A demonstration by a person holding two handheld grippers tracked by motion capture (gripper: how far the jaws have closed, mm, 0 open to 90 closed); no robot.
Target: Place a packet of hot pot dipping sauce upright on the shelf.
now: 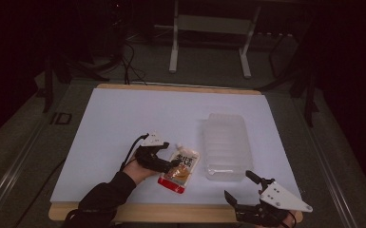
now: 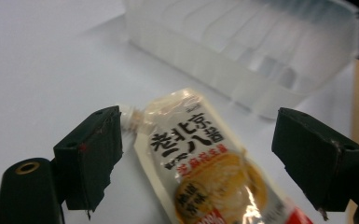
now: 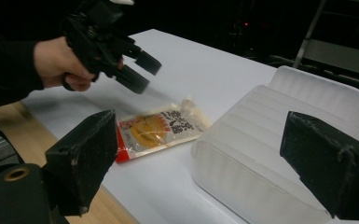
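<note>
A sauce pouch [image 1: 179,167] with a yellow and red label and black characters lies flat on the white sheet, its spout end pointing away from me. My left gripper [image 1: 173,163] hovers just over the pouch's left edge. In the left gripper view the pouch [image 2: 205,168] lies between the two spread jaws of that gripper [image 2: 200,140], and neither pad presses on it. My right gripper [image 1: 238,184] rests open near the table's front edge, right of the pouch. The right gripper view shows the pouch [image 3: 161,128] with the left gripper [image 3: 145,73] above it.
A clear ribbed plastic tray [image 1: 226,145] stands right of the pouch, close to it, and is in the left gripper view [image 2: 242,51] too. The white sheet [image 1: 138,114] covers the wooden table [image 1: 171,211]. White metal stand legs [image 1: 173,52] rise behind the table.
</note>
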